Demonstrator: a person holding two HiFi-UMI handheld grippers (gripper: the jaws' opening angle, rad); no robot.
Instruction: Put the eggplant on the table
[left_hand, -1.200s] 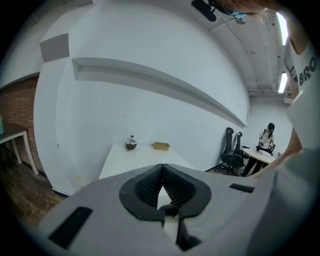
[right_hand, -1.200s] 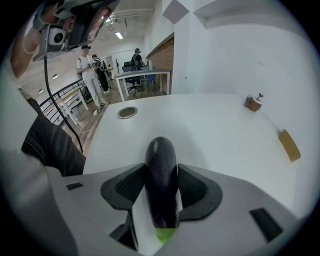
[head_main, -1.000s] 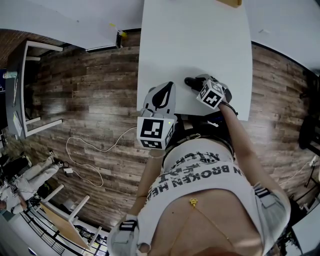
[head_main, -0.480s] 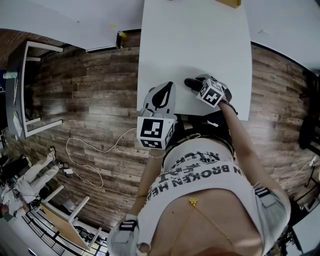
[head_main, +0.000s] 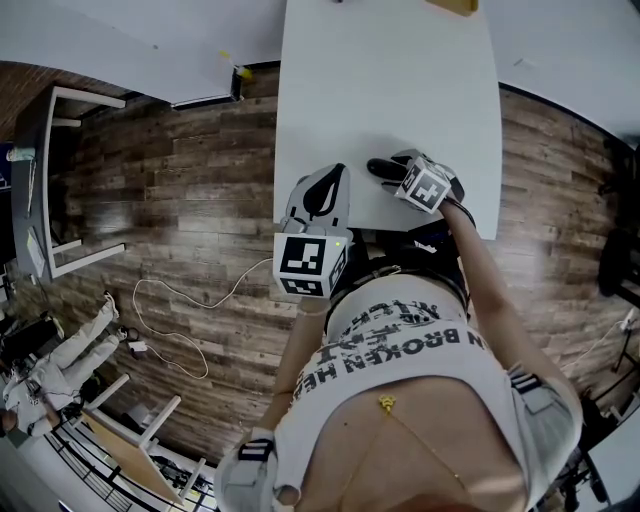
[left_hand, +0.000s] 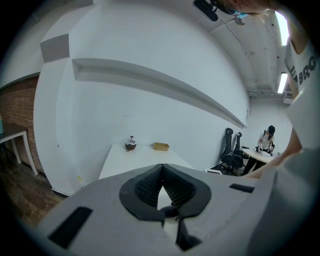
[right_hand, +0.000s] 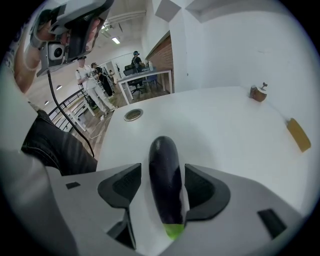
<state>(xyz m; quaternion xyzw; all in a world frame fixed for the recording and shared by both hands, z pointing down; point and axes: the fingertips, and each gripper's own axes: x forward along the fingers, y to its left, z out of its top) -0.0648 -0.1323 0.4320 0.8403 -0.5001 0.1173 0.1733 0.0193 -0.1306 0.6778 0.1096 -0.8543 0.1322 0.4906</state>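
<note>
A dark purple eggplant (right_hand: 165, 180) with a green stem end lies on the white table (right_hand: 215, 125), lengthwise between the jaws of my right gripper (right_hand: 162, 170). These jaws have just been opening; a gap shows on the left side and the pads do not press on it. In the head view the eggplant (head_main: 380, 167) sticks out left of the right gripper (head_main: 392, 170) near the table's front edge. My left gripper (head_main: 335, 172) hovers at the front left corner of the table (head_main: 390, 80), its jaws shut and empty (left_hand: 162, 166).
A small brown bowl-like thing (right_hand: 258, 93) and a tan tray (right_hand: 298, 134) sit at the table's far end. A round cable grommet (right_hand: 133, 115) is set into the tabletop. A cable (head_main: 170, 300) lies on the wood floor, and a white desk (head_main: 60, 180) stands at left.
The right gripper has tilted a little over the eggplant, which stays in the same spot on the table. The left gripper has not moved.
</note>
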